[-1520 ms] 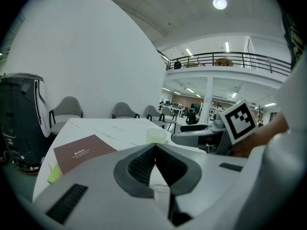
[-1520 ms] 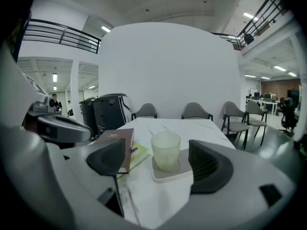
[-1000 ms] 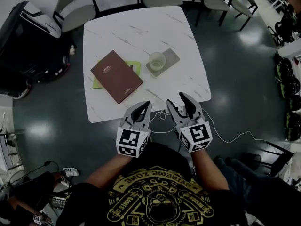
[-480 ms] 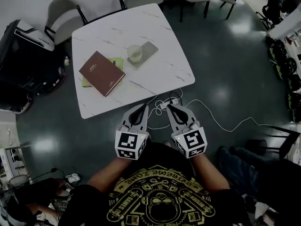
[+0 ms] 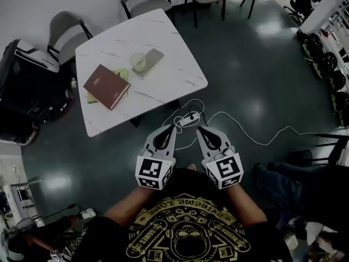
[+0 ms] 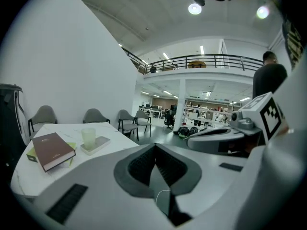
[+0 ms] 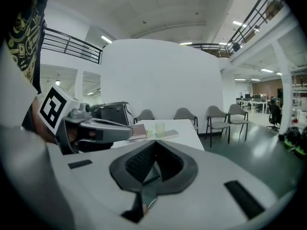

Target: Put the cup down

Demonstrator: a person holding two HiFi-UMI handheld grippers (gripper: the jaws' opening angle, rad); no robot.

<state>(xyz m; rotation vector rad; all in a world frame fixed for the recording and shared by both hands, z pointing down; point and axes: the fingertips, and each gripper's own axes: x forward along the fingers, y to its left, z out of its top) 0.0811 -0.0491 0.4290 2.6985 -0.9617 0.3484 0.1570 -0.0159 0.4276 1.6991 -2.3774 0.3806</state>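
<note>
Green pad [image 5: 123, 74], perhaps notebook, mostly under book [image 5: 106, 86]; cup [image 5: 138, 60] contents unclear

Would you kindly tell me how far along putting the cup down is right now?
Done: the cup stands upright on the small grey tray on the white table. In hand: nothing. The left gripper and right gripper are both shut and empty, held over the floor, off the table. Left: nothing that I can see.

place: open office | cues: mezzanine railing [image 6: 201, 59], desk rows [image 6: 156, 110], chairs [image 5: 143, 3]
</note>
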